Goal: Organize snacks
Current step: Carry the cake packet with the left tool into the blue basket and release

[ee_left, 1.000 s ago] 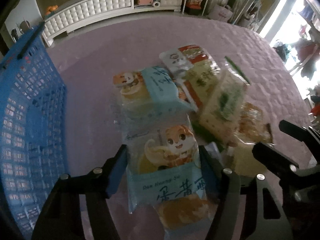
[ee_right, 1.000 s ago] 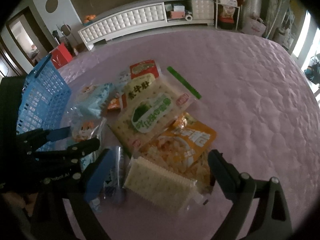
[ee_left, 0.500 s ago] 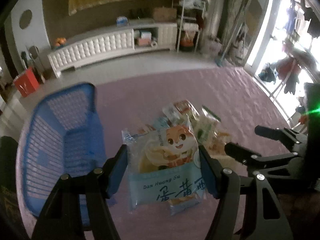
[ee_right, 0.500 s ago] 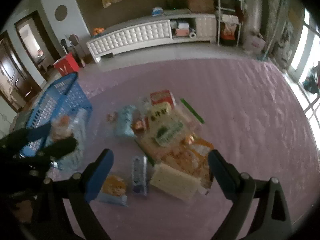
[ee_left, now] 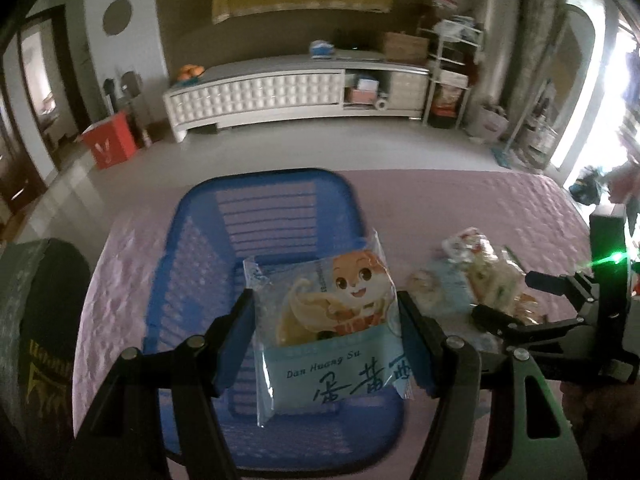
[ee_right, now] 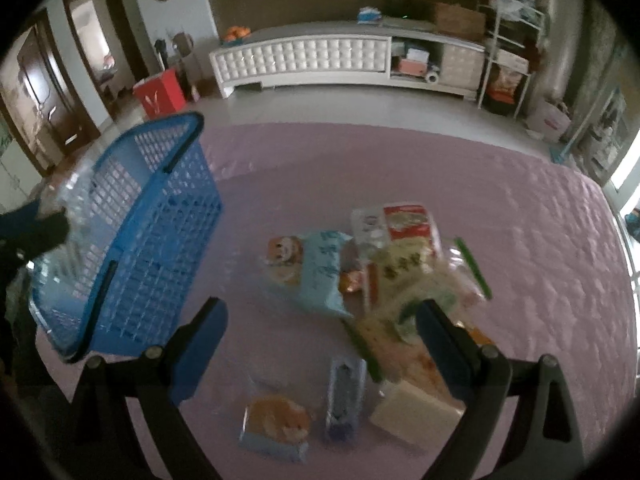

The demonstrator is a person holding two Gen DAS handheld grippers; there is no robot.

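My left gripper [ee_left: 326, 320] is shut on a light blue snack packet [ee_left: 328, 328] printed with a cartoon squirrel, and holds it in the air over the blue plastic basket [ee_left: 192, 280]. In the right wrist view the same basket [ee_right: 152, 248] stands at the left, with the left gripper's dark fingers and the clear packet at its far left edge. My right gripper [ee_right: 320, 320] hangs open above the heap of snack packets [ee_right: 400, 272] on the purple cover, with nothing between its fingers. A matching blue packet [ee_right: 320, 276] lies in the heap.
Loose near the front lie a small orange-and-blue packet [ee_right: 276, 428], a narrow blue packet [ee_right: 344, 392] and a pale cracker pack [ee_right: 416, 412]. The purple quilted cover [ee_right: 520, 240] stretches right and back. A white cabinet [ee_right: 320, 60] and a red box [ee_right: 160, 92] stand beyond on the floor.
The left gripper lifted the squirrel packet off the heap and carried it left until it hangs over the basket. The right gripper rose and drew back from the heap, still open.
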